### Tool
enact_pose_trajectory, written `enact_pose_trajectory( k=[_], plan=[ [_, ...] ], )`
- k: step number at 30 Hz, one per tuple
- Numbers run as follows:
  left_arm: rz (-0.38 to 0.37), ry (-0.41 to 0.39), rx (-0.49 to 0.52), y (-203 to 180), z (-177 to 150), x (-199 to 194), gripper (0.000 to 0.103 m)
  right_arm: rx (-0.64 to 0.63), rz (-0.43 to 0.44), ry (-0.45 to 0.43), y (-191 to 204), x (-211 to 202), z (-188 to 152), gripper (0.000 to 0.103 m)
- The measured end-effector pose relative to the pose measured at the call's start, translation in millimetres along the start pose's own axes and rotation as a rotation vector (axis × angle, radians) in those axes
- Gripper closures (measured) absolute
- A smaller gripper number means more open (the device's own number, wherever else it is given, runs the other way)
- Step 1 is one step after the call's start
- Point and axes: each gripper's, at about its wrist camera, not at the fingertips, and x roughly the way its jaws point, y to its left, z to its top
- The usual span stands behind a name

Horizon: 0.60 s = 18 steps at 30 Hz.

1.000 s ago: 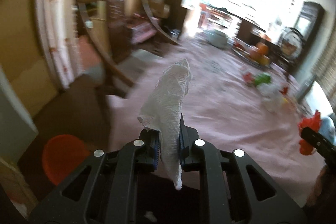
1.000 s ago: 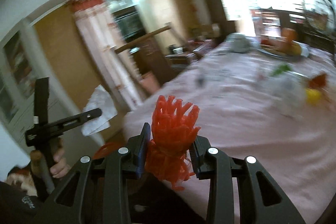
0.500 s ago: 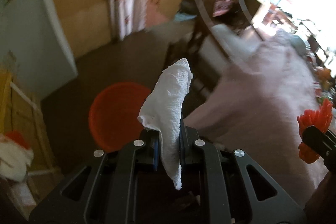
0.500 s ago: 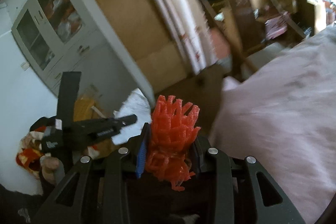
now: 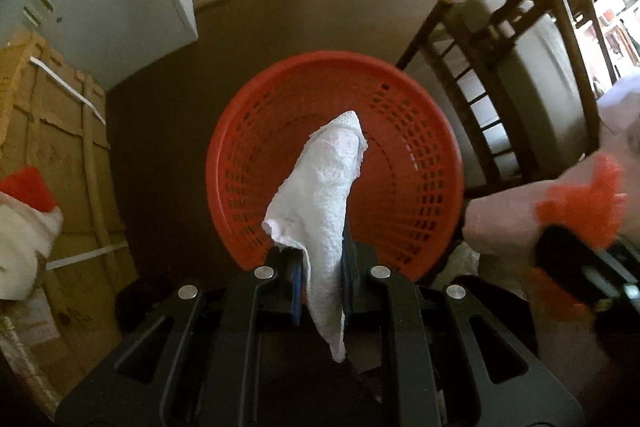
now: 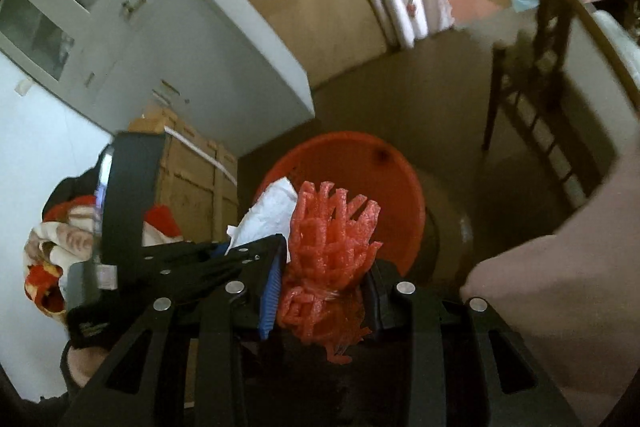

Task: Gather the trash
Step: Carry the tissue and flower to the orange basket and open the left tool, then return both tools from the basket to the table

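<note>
You are at the drop step now: both pieces of trash are carried to the orange basket (image 5: 420, 131) on the floor. Left gripper (image 5: 320, 267) is clamped on the white paper towel (image 5: 320, 187), which hangs right over the basket opening. Right gripper (image 6: 322, 291) pinches the red foam net (image 6: 332, 247), approx. at the near rim. Next, bring the right one over the opening, then open the jaws.

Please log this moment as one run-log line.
left tool: shut on white crumpled paper towel | right tool: shut on red foam net | round red plastic basket: below both
</note>
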Motion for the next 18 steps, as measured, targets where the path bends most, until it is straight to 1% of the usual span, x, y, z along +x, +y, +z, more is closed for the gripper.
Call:
enact_pose_trajectory(
  k=[2,5,7,9,10,12,13,14,15,16,17,18],
  plan=[
    [0.000,0.011,-0.004,3.4,3.4,8.7,0.086,0.006,0.006,0.035,1.0,23.0,5.9,0.068],
    [-0.004,0.025,-0.008,1.3,6.1,16.4,0.086,0.020,0.021,0.075,-5.0,42.8,5.5,0.067],
    [0.003,0.019,-0.025,3.9,8.4,20.6,0.085,0.016,0.022,0.093,-9.9,48.9,3.9,0.065],
    [-0.004,0.037,-0.047,8.0,10.0,26.4,0.078,0.011,-0.002,0.098,-11.1,54.9,4.7,0.059],
    [-0.010,0.043,-0.060,10.0,11.8,29.0,0.077,0.015,-0.006,0.099,-13.0,57.3,5.9,0.059],
    [-0.013,0.040,-0.071,12.8,12.6,28.1,0.072,0.029,0.003,0.093,-19.4,57.3,5.7,0.051],
    [-0.012,0.038,-0.074,13.3,12.7,27.4,0.065,0.037,0.007,0.091,-22.2,57.0,5.8,0.049],
    [-0.010,0.039,-0.080,14.2,13.4,27.0,0.055,0.050,0.018,0.093,-25.7,57.2,5.7,0.047],
    [-0.011,0.038,-0.088,15.3,13.7,26.0,0.048,0.060,0.028,0.094,-29.0,57.8,5.8,0.044],
    [-0.018,0.032,-0.096,16.1,13.9,23.9,0.045,0.076,0.046,0.094,-32.4,57.5,5.9,0.043],
    [-0.022,0.028,-0.099,15.8,14.0,22.2,0.040,0.082,0.051,0.094,-34.2,57.3,6.0,0.042],
    [-0.025,0.019,-0.100,15.6,14.0,19.0,0.038,0.087,0.051,0.091,-35.6,55.5,5.9,0.042]
  ],
)
